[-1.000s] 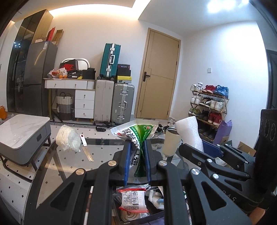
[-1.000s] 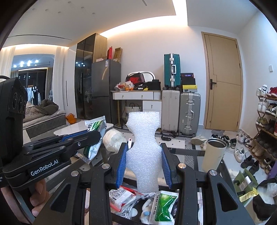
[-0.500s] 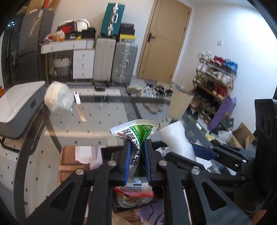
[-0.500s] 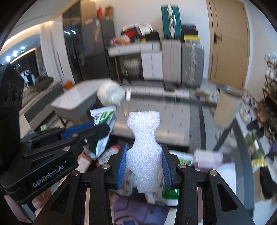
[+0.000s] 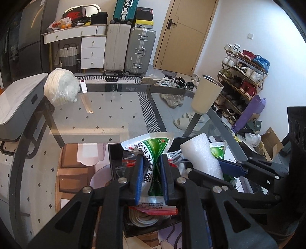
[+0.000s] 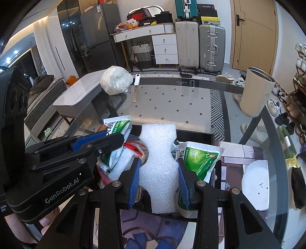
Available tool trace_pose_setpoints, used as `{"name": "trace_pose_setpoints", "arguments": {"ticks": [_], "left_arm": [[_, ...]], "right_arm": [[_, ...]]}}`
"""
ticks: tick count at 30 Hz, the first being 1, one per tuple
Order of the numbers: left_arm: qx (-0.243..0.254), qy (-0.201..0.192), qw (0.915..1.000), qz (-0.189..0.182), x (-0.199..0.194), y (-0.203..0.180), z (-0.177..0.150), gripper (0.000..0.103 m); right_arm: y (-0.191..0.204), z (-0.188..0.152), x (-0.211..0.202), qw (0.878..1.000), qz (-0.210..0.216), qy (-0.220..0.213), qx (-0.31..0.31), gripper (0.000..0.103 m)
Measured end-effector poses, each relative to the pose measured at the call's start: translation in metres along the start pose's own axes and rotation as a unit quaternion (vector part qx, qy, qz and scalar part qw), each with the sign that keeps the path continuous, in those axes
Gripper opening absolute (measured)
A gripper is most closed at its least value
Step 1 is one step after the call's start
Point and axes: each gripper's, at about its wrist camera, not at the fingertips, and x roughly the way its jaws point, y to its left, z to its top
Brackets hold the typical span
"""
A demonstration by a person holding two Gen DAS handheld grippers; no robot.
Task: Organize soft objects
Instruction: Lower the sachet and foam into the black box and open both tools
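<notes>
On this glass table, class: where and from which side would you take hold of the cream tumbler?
Grip the cream tumbler around its mid-wall, coming in level from the open table side. It stands upright on the glass table, mouth up, with straight, slightly tapering sides and no handle, so probably a sideways pinch holds better than the rim.

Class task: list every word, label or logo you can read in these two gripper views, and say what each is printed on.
"GenRobot.AI": side of the left gripper.
Nike swoosh logo: red-and-black box on the white dresser.
Large Chinese characters: green-and-white pouch, partly creased.
Suitcase, tumbler and remaining packet print: too small to read.
</notes>
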Motion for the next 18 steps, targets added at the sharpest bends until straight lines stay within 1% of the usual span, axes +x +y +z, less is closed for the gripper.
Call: {"name": "trace_pose_setpoints", "arguments": {"ticks": [5,8,10,12,18], "left_arm": [[-0.007,0.016,0.9998,-0.006,0.006,0.009,0.001,0.017],[0.003,0.021,0.9998,0.001,0.011,0.007,0.000,0.020],[0.007,0.024,0.9997,0.005,0.014,0.008,-0.001,0.022],[-0.003,0.024,0.9997,0.002,0.015,0.011,-0.001,0.025],[-0.007,0.026,0.9996,-0.001,0.016,0.014,-0.001,0.027]], "right_arm": [[0.002,-0.001,0.006,1.000,0.002,0.022,0.001,0.037],[0.003,-0.003,0.012,0.999,0.000,0.033,-0.003,0.037],[0.003,-0.004,0.013,0.999,0.000,0.033,-0.003,0.037],[0.002,-0.004,0.012,0.999,0.001,0.033,-0.002,0.037],[0.002,-0.004,0.012,0.999,0.000,0.033,-0.002,0.037]]}}
